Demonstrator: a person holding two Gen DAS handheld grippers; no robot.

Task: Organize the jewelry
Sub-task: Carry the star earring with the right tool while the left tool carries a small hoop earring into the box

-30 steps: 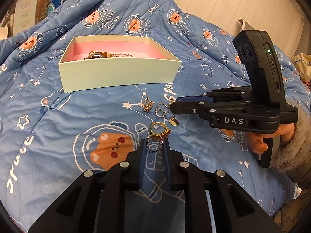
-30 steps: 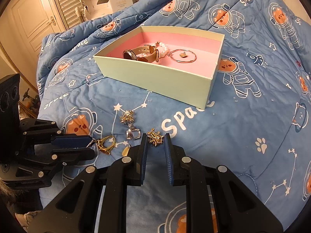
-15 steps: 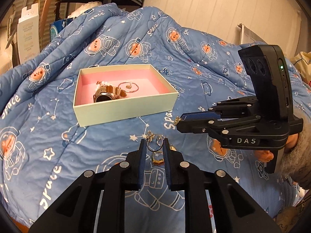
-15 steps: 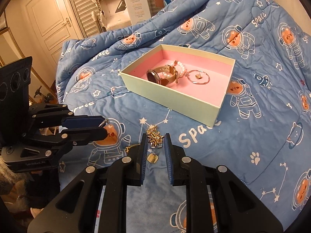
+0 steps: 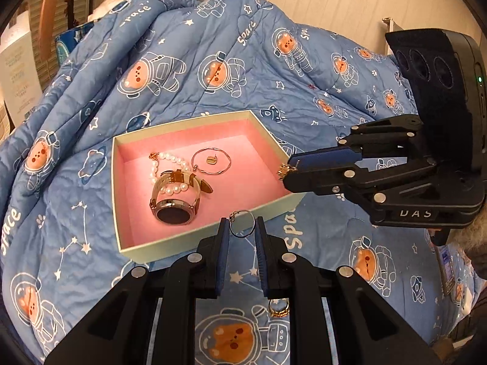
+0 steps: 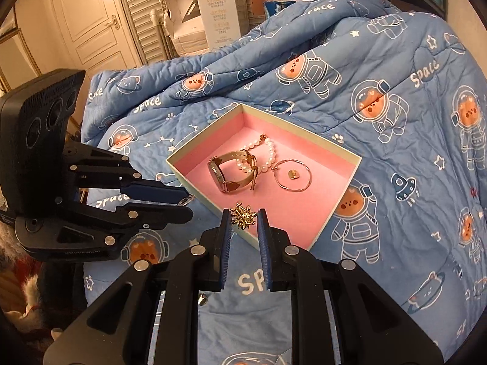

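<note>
- Jewelry is split between the box [image 5: 210, 240], the 2 grippers and the quilt [image 5: 188, 60].
- The box is a shallow open one, pale green outside and pink inside, resting on the blue quilt printed with astronaut bears.
- Inside the box lie a watch [image 5: 173, 210] with a tan strap, a pearl bracelet [image 5: 170, 164] draped across that strap, and a thin hoop [image 5: 211, 161] with a small gold charm inside its circle, just right of the pearls.
- The left gripper [image 5: 242, 228] is nearly closed, pinching a thin silver ring [image 5: 242, 223] upright between its blue pads, above the near wall of the box.
- The right gripper [image 6: 242, 220] is also nearly closed, clamped on a spiky gold ornament [image 6: 242, 217] at its fingertips, over the near corner of the box.
- In the left wrist view the right gripper comes in from the right, the gold piece at its tip close to the right wall of the box.
- In the right wrist view the left gripper comes in from the left, the ring glinting at its tip.
- On the quilt near the camera a gold ring [image 5: 278, 307] lies below the left gripper's fingers.
- A small gold charm [image 6: 201, 299] lies on the quilt below the right gripper's fingers.
- Far back in the right wrist view stand a panelled door [image 6: 91, 21] and a white carton [image 6: 217, 12].
</note>
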